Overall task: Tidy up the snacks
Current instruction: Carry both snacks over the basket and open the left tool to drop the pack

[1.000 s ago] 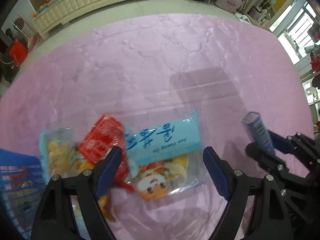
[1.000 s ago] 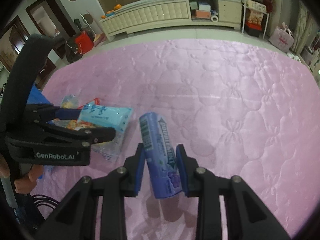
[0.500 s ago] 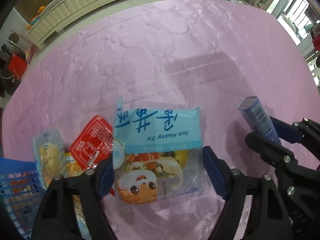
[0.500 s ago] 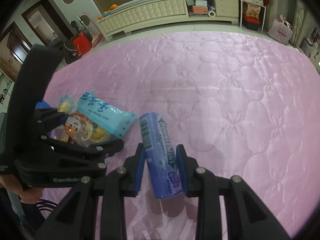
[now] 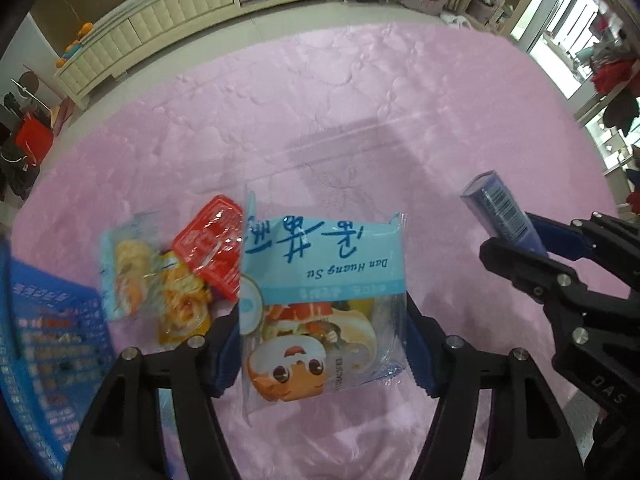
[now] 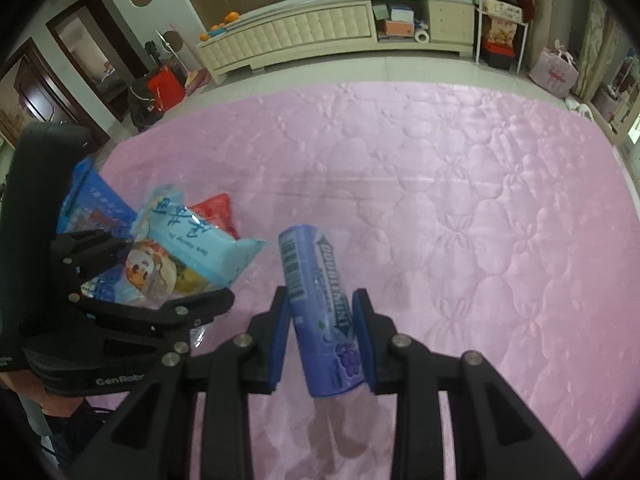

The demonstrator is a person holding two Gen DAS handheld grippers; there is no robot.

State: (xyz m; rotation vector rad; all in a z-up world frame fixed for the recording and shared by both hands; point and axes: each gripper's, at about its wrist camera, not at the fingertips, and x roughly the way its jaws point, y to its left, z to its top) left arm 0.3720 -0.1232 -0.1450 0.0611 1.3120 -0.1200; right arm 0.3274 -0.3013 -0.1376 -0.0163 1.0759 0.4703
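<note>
My left gripper (image 5: 322, 354) is shut on a light-blue snack bag with a cartoon face (image 5: 324, 292) and holds it above the pink quilt; the bag also shows in the right wrist view (image 6: 192, 256). My right gripper (image 6: 322, 334) is shut on a purple Doublemint gum tube (image 6: 320, 304), held upright; the tube shows at the right in the left wrist view (image 5: 500, 212). A red packet (image 5: 210, 246) and a clear bag of yellow snacks (image 5: 152, 276) lie on the quilt at the left.
A blue mesh basket (image 5: 44, 356) sits at the left edge, also in the right wrist view (image 6: 96, 204). The pink quilt (image 6: 460, 208) spreads to the right and far side. A cream cabinet (image 6: 312, 32) stands beyond the quilt.
My left gripper closed on the light-blue bag and lifted it off the quilt. My right gripper kept its hold on the gum tube.
</note>
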